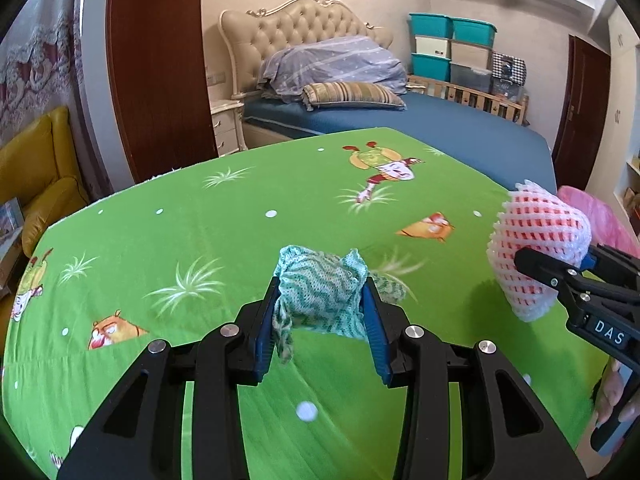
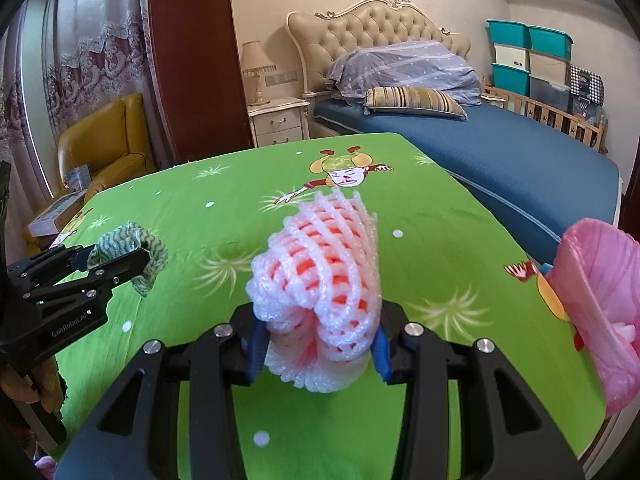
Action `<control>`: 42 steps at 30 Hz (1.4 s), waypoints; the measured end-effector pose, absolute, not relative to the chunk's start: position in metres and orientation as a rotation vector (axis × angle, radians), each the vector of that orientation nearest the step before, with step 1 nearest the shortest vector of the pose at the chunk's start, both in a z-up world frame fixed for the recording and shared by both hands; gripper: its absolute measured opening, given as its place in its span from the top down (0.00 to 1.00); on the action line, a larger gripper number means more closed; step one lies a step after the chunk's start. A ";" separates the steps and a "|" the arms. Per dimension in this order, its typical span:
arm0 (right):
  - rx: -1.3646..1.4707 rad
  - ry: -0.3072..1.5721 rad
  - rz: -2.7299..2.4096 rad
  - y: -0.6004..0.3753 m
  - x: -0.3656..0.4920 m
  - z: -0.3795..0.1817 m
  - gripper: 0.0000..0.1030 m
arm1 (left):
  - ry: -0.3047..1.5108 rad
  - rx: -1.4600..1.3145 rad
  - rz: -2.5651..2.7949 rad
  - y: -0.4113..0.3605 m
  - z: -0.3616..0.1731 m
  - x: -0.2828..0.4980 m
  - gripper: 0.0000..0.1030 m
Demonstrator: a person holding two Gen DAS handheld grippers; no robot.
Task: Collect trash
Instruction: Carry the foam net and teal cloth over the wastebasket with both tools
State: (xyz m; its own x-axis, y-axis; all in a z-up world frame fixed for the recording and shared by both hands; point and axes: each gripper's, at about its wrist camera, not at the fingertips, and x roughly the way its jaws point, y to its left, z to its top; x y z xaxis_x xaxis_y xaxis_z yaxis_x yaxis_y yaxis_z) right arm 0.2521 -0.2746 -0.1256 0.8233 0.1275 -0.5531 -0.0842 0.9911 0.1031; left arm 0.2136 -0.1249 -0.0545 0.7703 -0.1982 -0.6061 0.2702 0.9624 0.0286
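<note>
- Trash here is two pieces, both already off the green sheet (image 2: 420, 240): a crumpled teal rag (image 1: 322, 290) pinched between the left gripper's (image 1: 322, 312) blue pads, and a pink-white foam net (image 2: 324, 284) squeezed in the right gripper (image 2: 318, 344).
- So both grippers are closed on something, neither is free.
- The pink bag (image 2: 596, 308) sits off to the right of the right gripper, near the edge of the sheet, mouth facing roughly toward it. Looks like that's where the stuff goes.
- Inside the bag I can only make out a bit of something white near the bottom, can't tell what.
- What could go wrong: the bag is floppy and nothing holds its mouth open, so pushing the net in could fold the rim shut or shove the whole bag off the edge.
- The net is springy and bulges well past the pads, so it might pop out or snag on the rim on release.
- The rag has a loose tail hanging below the left pads, which could drag or slip free on the way over.
</note>
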 end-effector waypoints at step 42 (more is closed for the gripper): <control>0.044 0.402 -0.042 -0.377 0.150 -0.053 0.60 | 0.426 0.157 -0.471 -0.203 0.015 0.141 0.64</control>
State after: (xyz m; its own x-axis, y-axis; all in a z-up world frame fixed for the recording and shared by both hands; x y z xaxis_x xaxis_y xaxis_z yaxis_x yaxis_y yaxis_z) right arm 0.1497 -0.3770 -0.0534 0.9195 -0.0319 -0.3918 0.0494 0.9982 0.0347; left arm 0.1409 -0.2034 0.0145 0.8054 -0.4062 -0.4315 0.4707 0.8809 0.0493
